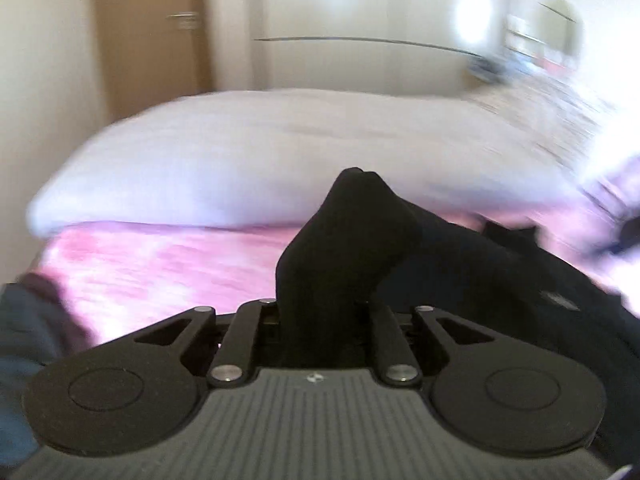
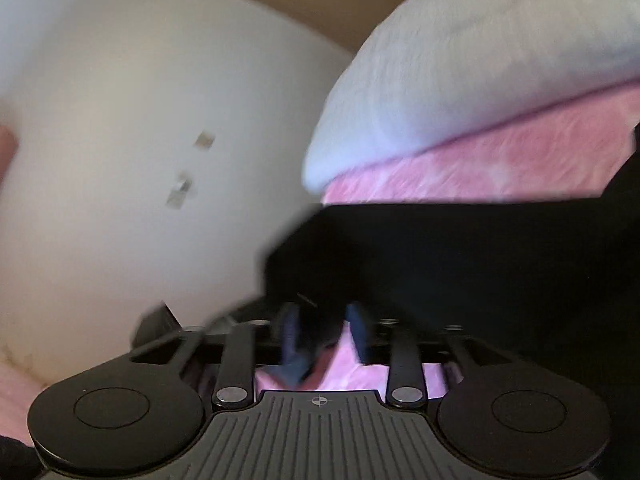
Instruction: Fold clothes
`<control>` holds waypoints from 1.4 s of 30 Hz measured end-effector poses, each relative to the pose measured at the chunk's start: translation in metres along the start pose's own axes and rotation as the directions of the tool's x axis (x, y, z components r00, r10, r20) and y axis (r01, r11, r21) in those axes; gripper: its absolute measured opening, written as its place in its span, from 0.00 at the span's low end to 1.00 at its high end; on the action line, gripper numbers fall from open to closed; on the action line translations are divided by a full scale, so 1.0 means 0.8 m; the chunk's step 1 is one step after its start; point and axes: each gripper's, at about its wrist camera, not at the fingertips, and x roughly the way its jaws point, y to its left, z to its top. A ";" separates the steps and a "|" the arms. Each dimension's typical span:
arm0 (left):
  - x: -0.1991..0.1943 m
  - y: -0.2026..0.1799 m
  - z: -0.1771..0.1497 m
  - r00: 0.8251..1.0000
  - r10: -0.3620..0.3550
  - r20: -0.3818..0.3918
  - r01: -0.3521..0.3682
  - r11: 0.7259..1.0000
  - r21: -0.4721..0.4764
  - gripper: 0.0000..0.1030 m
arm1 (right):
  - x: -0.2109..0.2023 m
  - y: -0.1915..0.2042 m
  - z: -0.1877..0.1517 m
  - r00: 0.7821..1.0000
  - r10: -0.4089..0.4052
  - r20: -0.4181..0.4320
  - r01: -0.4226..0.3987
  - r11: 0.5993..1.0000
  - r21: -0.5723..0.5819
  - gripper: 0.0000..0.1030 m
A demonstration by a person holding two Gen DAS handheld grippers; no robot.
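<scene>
A black garment [image 1: 352, 232] lies on the pink bed sheet [image 1: 160, 264], and a bunch of it rises in a peak out of my left gripper [image 1: 324, 312]. That gripper is shut on the cloth, which hides its fingers. In the right wrist view the same black garment [image 2: 460, 256] spreads across the middle and right, with its edge draped over the tips of my right gripper [image 2: 324, 332]. The blue fingers [image 2: 288, 336] stand apart, and pink sheet [image 2: 480, 168] shows through the gap beneath them. Both views are blurred.
A large white pillow [image 1: 240, 160] lies across the far side of the bed, seen as the white pillow [image 2: 480, 60] at upper right. Behind it are a pale wall and a brown door [image 1: 152, 32]. Some dark blue cloth [image 1: 20, 340] sits at the lower left edge.
</scene>
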 end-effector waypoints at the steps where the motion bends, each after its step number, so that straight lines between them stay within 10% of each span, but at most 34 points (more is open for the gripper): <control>1: 0.016 0.030 0.005 1.000 0.024 -0.018 -0.025 0.999 -0.026 0.10 | -0.008 -0.011 -0.005 0.999 -0.037 0.002 0.037 0.999 0.011 0.43; 6: 0.102 0.136 -0.009 0.974 0.107 -0.199 -0.134 0.983 -0.128 0.11 | -0.069 -0.094 -0.054 0.967 -0.256 -0.016 0.256 0.957 0.136 0.43; 13: 0.170 0.120 -0.099 0.859 0.169 -0.484 -0.266 0.954 -0.139 0.33 | -0.170 -0.205 -0.132 0.839 -0.538 -0.083 0.536 0.788 0.302 0.43; 15: 0.164 0.103 -0.099 0.861 0.196 -0.469 -0.278 0.954 -0.111 0.36 | -0.206 -0.222 -0.136 0.786 -0.612 -0.085 0.609 0.745 0.272 0.43; 20: 0.136 0.035 -0.040 0.936 0.135 -0.325 -0.131 0.991 0.035 0.54 | -0.237 -0.266 -0.106 0.709 -0.704 -0.049 0.705 0.703 0.097 0.44; 24: 0.138 -0.071 -0.006 0.965 -0.070 -0.254 0.122 0.973 0.195 0.66 | -0.204 -0.309 -0.047 0.716 -0.698 -0.003 0.694 0.712 -0.106 0.44; 29: 0.214 -0.215 0.004 0.918 -0.283 -0.279 0.371 0.863 0.344 0.66 | -0.112 -0.348 0.021 0.744 -0.667 0.034 0.633 0.687 -0.358 0.68; 37: 0.345 -0.336 -0.034 0.892 -0.316 -0.323 0.435 0.793 0.426 0.66 | -0.022 -0.408 0.083 0.719 -0.686 0.114 0.647 0.599 -0.472 0.70; 39: 0.367 -0.347 -0.044 0.891 -0.298 -0.342 0.425 0.811 0.402 0.65 | -0.016 -0.415 0.082 0.701 -0.704 0.117 0.662 0.581 -0.474 0.57; 42: 0.375 -0.352 -0.045 0.900 -0.294 -0.320 0.408 0.825 0.390 0.65 | -0.020 -0.412 0.090 0.680 -0.722 0.126 0.677 0.553 -0.485 0.06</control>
